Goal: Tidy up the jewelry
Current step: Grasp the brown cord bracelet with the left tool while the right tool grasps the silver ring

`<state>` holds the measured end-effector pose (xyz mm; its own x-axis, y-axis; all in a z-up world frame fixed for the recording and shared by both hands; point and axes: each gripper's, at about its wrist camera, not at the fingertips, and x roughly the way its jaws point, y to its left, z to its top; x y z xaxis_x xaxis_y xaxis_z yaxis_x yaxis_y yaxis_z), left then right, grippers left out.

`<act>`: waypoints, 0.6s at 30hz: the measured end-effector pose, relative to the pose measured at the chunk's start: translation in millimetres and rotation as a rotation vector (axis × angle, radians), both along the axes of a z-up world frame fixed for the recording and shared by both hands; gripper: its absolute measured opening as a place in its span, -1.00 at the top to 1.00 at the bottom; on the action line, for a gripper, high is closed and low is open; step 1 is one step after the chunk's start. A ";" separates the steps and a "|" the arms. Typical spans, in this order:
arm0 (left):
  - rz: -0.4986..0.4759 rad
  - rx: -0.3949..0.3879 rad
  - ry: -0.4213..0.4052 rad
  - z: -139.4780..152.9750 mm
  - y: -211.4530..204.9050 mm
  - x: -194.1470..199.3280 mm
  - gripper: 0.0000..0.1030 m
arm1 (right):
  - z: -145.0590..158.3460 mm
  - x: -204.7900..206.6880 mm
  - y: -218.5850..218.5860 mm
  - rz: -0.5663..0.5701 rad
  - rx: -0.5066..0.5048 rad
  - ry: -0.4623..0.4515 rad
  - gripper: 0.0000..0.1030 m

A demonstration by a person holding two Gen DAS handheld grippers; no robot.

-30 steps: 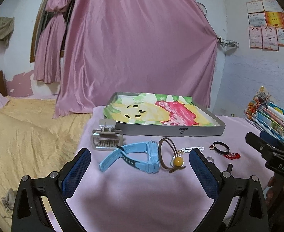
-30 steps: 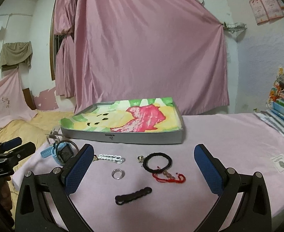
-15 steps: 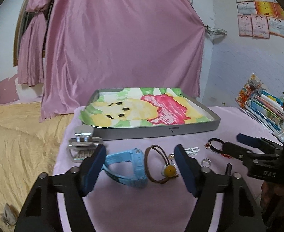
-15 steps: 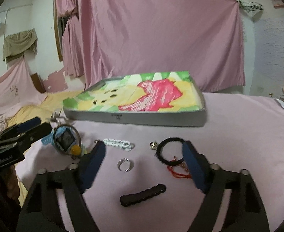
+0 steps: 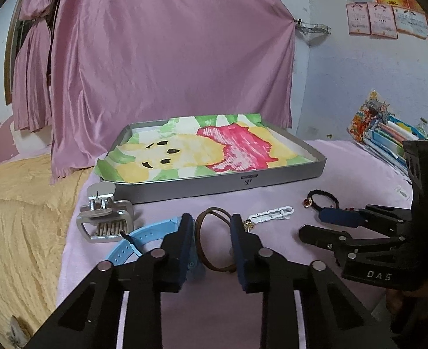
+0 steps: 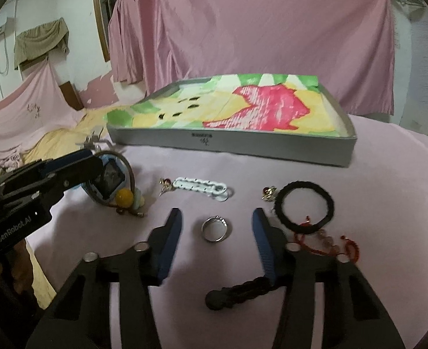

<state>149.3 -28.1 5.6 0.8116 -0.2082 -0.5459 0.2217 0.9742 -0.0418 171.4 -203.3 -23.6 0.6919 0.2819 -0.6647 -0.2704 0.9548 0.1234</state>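
My left gripper [image 5: 211,226] is partly closed, its jaws on either side of a brown hair tie [image 5: 211,242] with a yellow bead [image 6: 125,197], not clamped. A blue watch [image 5: 153,237] lies just left of it. My right gripper [image 6: 217,226] is open with a silver ring [image 6: 214,228] lying between its fingers on the pink cloth. A black bracelet [image 6: 304,206] with red cord, a white clip [image 6: 201,187], an earring [image 6: 165,183] and a black hair clip [image 6: 240,292] lie nearby. A grey tray [image 5: 214,186] with a cartoon lining stands behind.
A silver claw clip [image 5: 104,221] lies by the tray's left corner. Stacked books [image 5: 388,136] stand at the far right. The table's left edge drops to a yellow bedspread [image 5: 19,218]. A pink curtain [image 5: 170,52] hangs behind.
Both grippers have moved forward and down and narrowed. The left now straddles the brown hair tie; the right now straddles the silver ring.
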 end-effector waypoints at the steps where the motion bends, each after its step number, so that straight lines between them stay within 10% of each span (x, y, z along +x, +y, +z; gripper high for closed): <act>1: 0.000 0.003 0.004 -0.5 -0.4 0.9 0.62 | -0.8 0.2 0.7 0.000 -0.002 0.004 0.22; 18: -0.001 -0.056 0.008 6.8 1.0 4.4 0.94 | -2.0 4.2 -5.1 -0.016 0.003 0.017 0.65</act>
<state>153.7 -27.1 12.4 0.8072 -0.2395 -0.5396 0.2224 0.9700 -0.0978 175.6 -208.3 -25.6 0.6849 0.2729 -0.6756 -0.2532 0.9586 0.1305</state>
